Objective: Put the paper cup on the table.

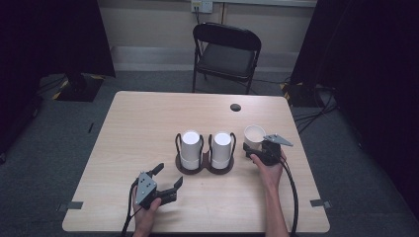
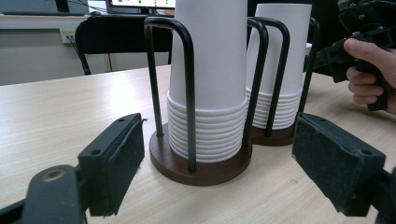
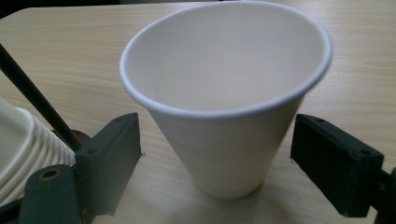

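Right gripper [image 3: 215, 154] spread wide around single paper cup [image 3: 226, 88], one jaw on each side of its lower body, neither pad seen touching it; cup upright, mouth up, standing on wooden table [image 3: 74, 56]; edge of a stacked-cup pile [image 3: 23, 144] and a black wire at left of right gripper view. Seen from high view: same right gripper [image 1: 258, 148] held by right hand [image 1: 269, 165], just behind the cup [image 1: 254, 133], which sits just right of the double cup holder [image 1: 205, 165], near table's right side. Left gripper [image 2: 215, 163] likewise wide open, gripping nothing, jaws flanking nearer stack of upside-down cups [image 2: 210, 70] without contact; stack seated within black wire loops on round dark wooden base [image 2: 201, 168]; second stack [image 2: 280, 60] behind and to its right, on its own base. From above: left gripper [image 1: 165, 178] in left hand [image 1: 146, 207], resting low by table's near edge, just in front-left of holder; black folding chair [image 1: 225, 54] beyond far side.
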